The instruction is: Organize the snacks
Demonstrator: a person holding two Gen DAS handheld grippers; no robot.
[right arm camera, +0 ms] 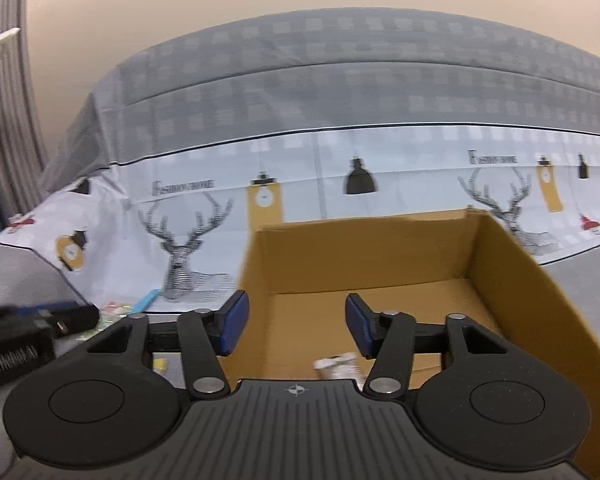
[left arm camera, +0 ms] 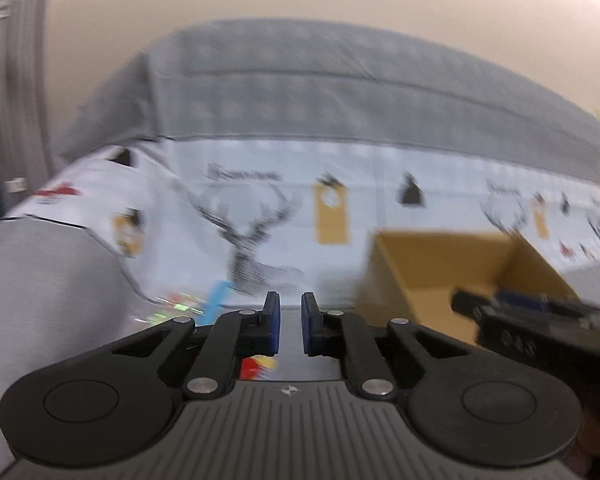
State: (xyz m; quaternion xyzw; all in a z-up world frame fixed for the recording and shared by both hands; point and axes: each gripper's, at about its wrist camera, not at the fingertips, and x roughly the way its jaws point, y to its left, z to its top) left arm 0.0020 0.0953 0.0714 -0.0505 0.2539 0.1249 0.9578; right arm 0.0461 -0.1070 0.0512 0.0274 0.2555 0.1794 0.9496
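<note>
An open cardboard box [right arm camera: 360,248] stands on the grey table; it also shows at the right in the left wrist view [left arm camera: 440,264]. A pale snack packet [right arm camera: 338,364] lies inside it at the near side. My right gripper [right arm camera: 296,324] is open and empty, just above the box's near left part. My left gripper [left arm camera: 291,320] has its jaws a narrow gap apart with nothing between them, left of the box. Below it lie loose snack packets: a blue one [left arm camera: 216,300], a colourful one [left arm camera: 178,306] and a red-yellow one [left arm camera: 256,366], all blurred.
A cloth with deer and lamp prints [right arm camera: 188,232] drapes a grey checked sofa [right arm camera: 340,72] behind the table. Each gripper shows at the other view's edge, the right gripper [left arm camera: 540,316] and the left gripper [right arm camera: 28,328]. Curtains [right arm camera: 4,92] hang at far left.
</note>
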